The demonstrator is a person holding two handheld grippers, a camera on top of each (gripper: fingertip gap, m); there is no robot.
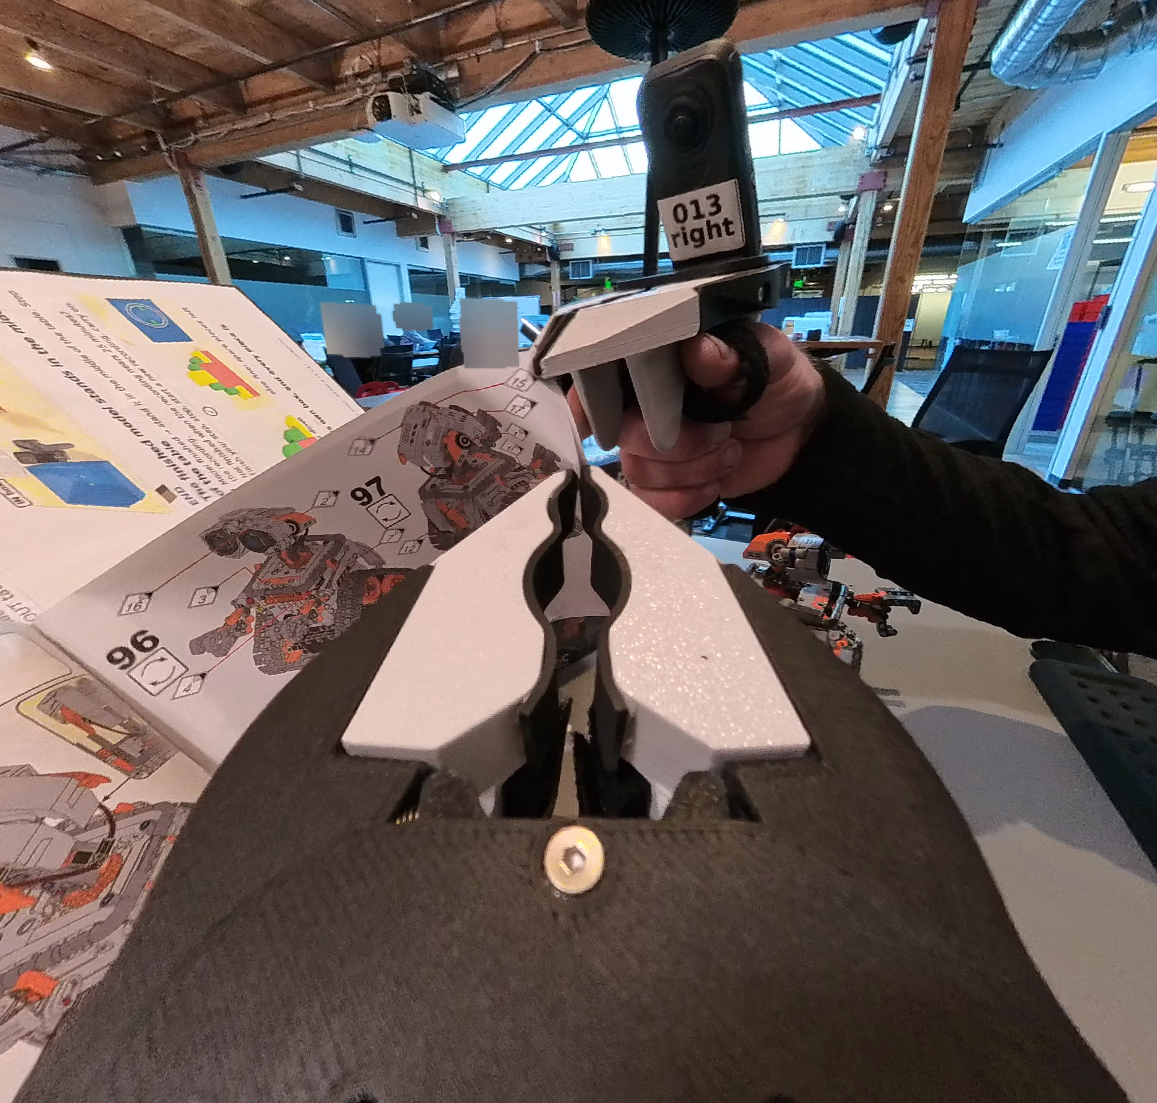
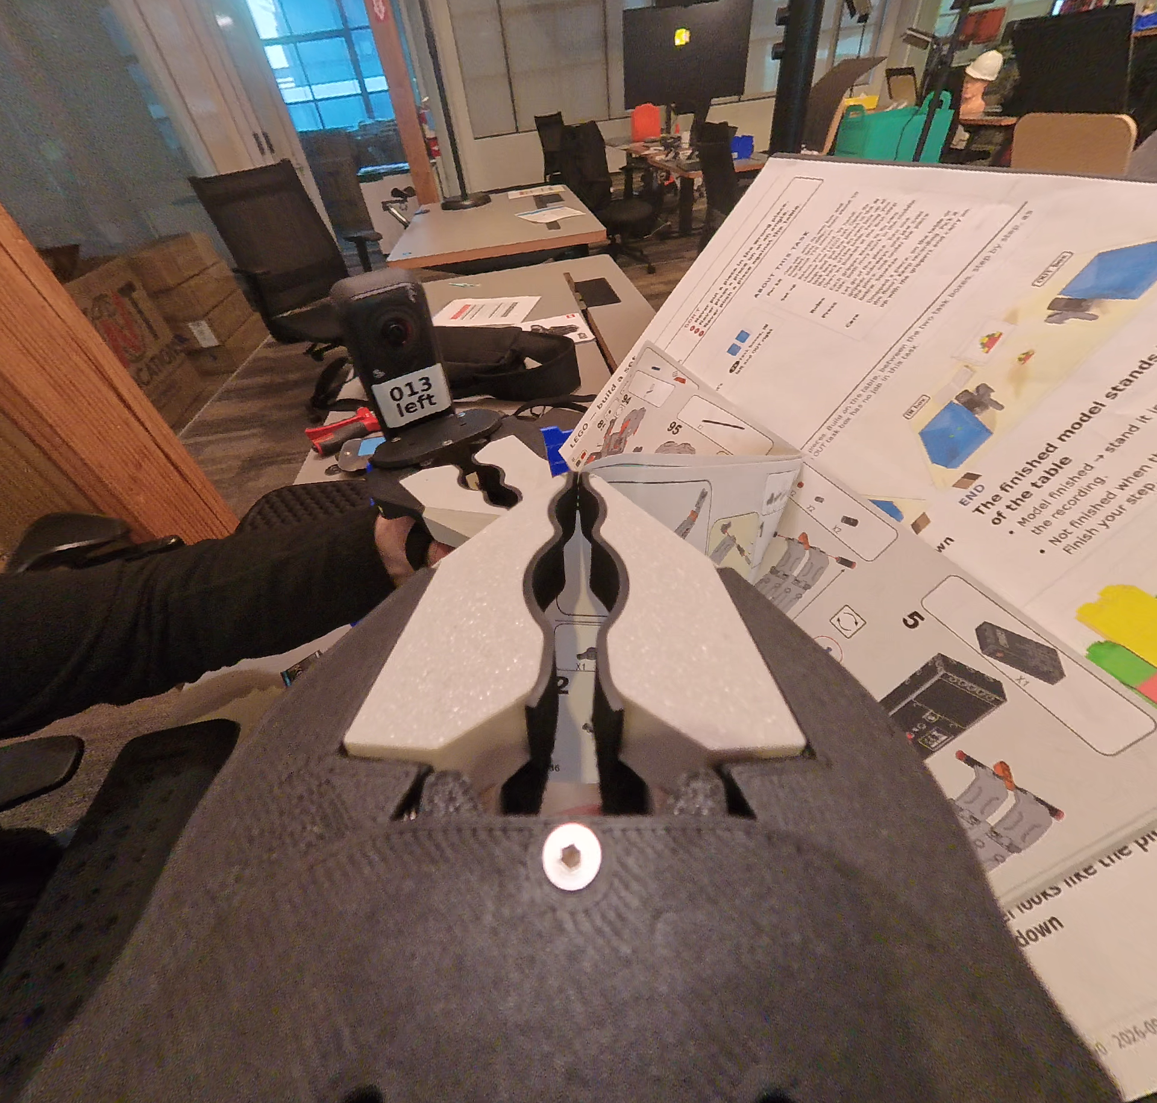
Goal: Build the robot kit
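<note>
A brick-building instruction booklet [image 1: 282, 578] lies open, with one page lifted and curling [image 2: 689, 497]. My left gripper [image 1: 579, 478] is shut on the edge of a lifted page, which runs up between its white fingers. My right gripper [image 2: 577, 478] is shut on the edge of the curled page. In the left wrist view the right gripper [image 1: 545, 349], held by a hand in a black sleeve, pinches the top corner of the same lifted page. In the right wrist view the left gripper [image 2: 494, 487] sits just left of my fingertips, close beside them.
A large printed sheet [image 1: 125, 371] stands propped behind the booklet and also shows in the right wrist view [image 2: 939, 384]. A grey and orange brick model [image 1: 814, 578] stands on the grey table [image 1: 970, 760] at the right. Black chairs [image 2: 275, 240] and other desks stand beyond. Only a small space, under 4 cm, lies between the two pairs of fingers.
</note>
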